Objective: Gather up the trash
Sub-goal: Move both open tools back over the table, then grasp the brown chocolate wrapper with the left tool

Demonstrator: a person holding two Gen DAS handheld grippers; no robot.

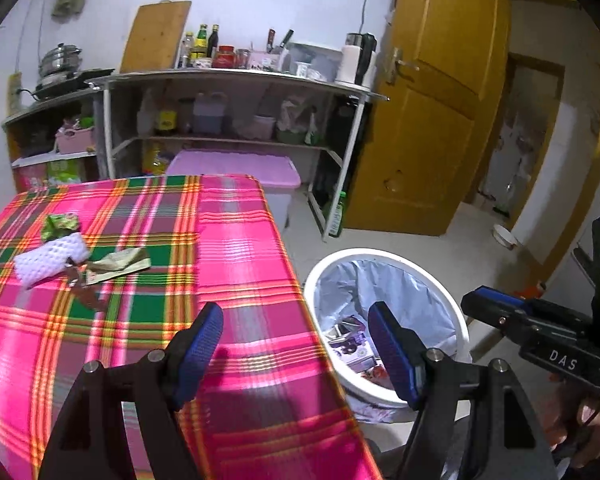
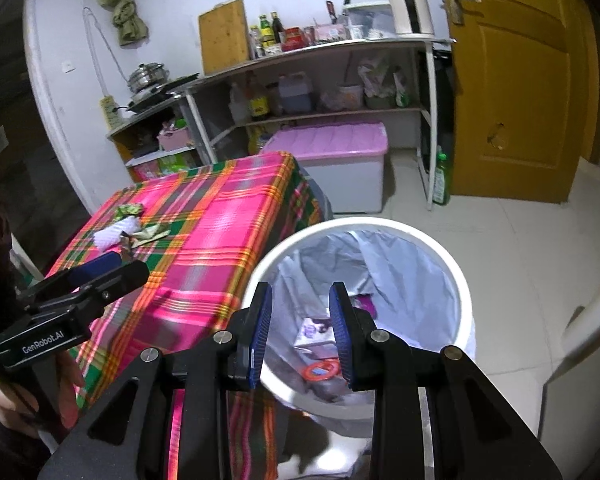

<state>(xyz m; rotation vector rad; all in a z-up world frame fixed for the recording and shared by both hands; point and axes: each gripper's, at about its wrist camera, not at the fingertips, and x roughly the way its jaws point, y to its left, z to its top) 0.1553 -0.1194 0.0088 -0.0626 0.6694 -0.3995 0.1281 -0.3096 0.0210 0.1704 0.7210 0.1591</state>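
A pile of trash lies on the pink plaid tablecloth (image 1: pixel 236 240): a white foam net (image 1: pixel 50 258), a green wrapper (image 1: pixel 60 226), a beige wrapper (image 1: pixel 118 266) and a dark scrap (image 1: pixel 86 296). The pile also shows in the right wrist view (image 2: pixel 128 230). A white bin (image 1: pixel 456 320) with a grey liner stands on the floor right of the table and holds several wrappers. My left gripper (image 1: pixel 296 328) is open and empty over the table's right edge. My right gripper (image 2: pixel 300 312) is open and empty above the bin (image 2: pixel 460 280).
A metal shelf (image 1: pixel 236 80) with bottles and jars stands behind the table. A pink-lidded storage box (image 1: pixel 236 168) sits beneath it. A green bottle (image 1: pixel 338 216) stands on the floor by a yellow door (image 1: pixel 432 120). Tiled floor lies around the bin.
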